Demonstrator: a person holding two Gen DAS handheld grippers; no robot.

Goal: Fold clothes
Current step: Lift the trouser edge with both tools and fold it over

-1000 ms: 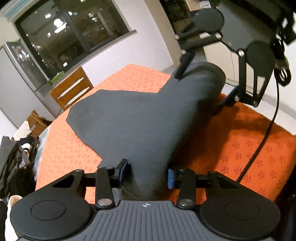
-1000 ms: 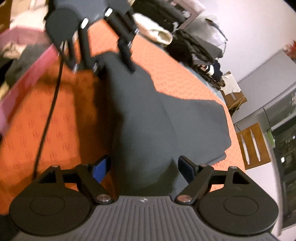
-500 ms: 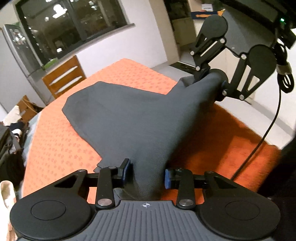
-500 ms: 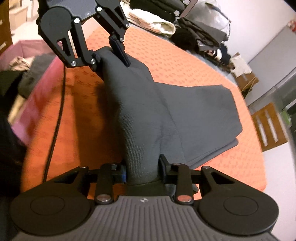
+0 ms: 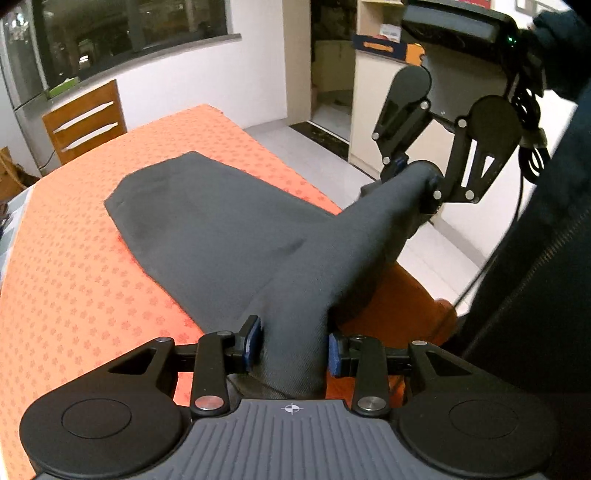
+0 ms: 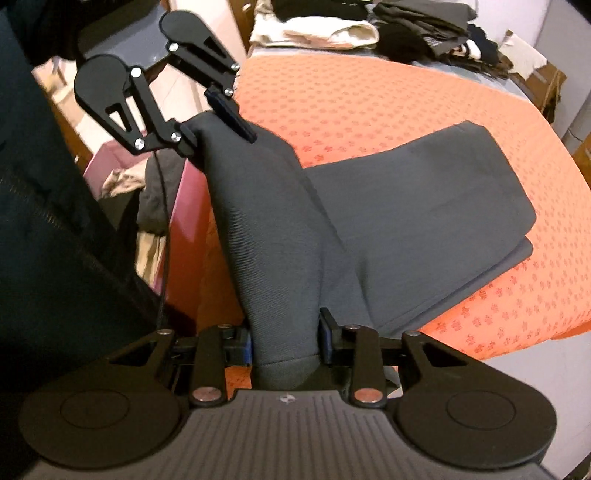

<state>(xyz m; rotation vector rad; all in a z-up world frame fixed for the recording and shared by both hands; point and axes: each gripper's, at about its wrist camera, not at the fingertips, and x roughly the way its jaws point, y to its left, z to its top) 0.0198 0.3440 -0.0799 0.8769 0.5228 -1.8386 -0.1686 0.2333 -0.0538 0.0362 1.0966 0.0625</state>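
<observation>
A dark grey garment (image 5: 207,229) lies partly folded on the orange patterned tablecloth (image 5: 74,277). Its near edge is lifted off the table into a ridge strung between both grippers. In the left wrist view my left gripper (image 5: 291,343) is shut on one bunched corner, and my right gripper (image 5: 413,173) pinches the other corner up at the right. The right wrist view shows the same from the other end: right gripper (image 6: 284,339) shut on the garment (image 6: 424,206), left gripper (image 6: 218,118) holding the far corner above the tablecloth (image 6: 369,92) edge.
A wooden chair (image 5: 85,118) stands behind the table under a dark window. Piled clothes (image 6: 406,22) lie along the table's far side. A pink bin (image 6: 184,206) with laundry sits on the floor beside the table. The person's dark clothing (image 6: 55,221) fills the near side.
The right gripper's jaws closed onto the garment's corner. Both grippers then rose and tilted, pulling the near edge up off the tablecloth.
</observation>
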